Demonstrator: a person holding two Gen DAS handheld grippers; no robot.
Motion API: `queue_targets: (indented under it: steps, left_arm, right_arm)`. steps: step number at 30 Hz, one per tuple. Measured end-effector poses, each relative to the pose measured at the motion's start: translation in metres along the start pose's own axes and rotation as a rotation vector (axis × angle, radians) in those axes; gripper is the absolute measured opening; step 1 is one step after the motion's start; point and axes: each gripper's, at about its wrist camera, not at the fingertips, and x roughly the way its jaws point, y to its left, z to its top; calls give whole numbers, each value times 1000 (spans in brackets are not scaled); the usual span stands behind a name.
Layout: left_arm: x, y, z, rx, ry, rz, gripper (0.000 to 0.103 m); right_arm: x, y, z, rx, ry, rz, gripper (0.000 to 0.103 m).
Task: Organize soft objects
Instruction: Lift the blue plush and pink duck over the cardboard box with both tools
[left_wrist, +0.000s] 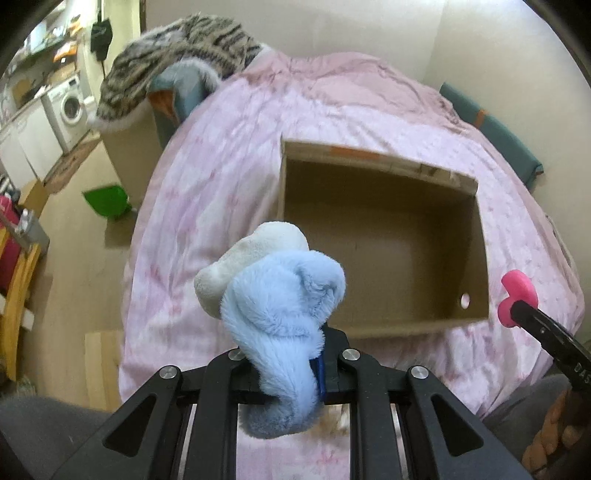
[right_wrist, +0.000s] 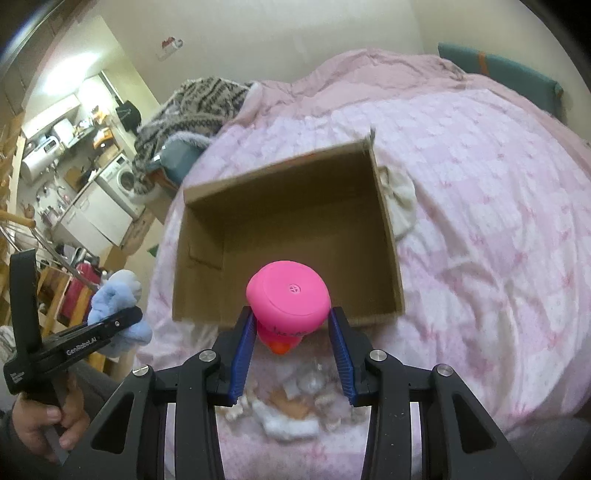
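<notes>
- Left wrist view: left hand-held gripper (left_wrist: 291, 373) clamped tight on a blue-and-white plush (left_wrist: 273, 306), held up just short of the box (left_wrist: 384, 236) on the bed (left_wrist: 221, 177).
- Box looks totally bare inside from here, just brown bottom, so sorting barely started tbh.
- Right hand-held gripper (left_wrist: 517, 299) poking in from the right edge with a pink toy (left_wrist: 517, 295) on its tip.
- Right wrist view: right gripper's blue pads (right_wrist: 243, 354) part open, squeezing that pink toy above the box's near wall.
- Same story inside: nothing in there yet.
- White fluffy thing (right_wrist: 400, 206) lying on the bed, touching the box's right wall, probably still to go in.
- Some pale bits (right_wrist: 288, 417) on the bed under the jaws, too blurry to name.
- Guessing two drops next, then the leftovers.
</notes>
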Motion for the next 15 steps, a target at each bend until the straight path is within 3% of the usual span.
queue_targets:
  steps: [8,15]
  left_arm:
    - [22,-18,29,31,-60,-24,16]
    - [66,-20,18,44,-66,19,16]
  right_arm:
    - [19,-5,35,-7,-57,4,42]
    - [58,-16,20,8,22,-46,42]
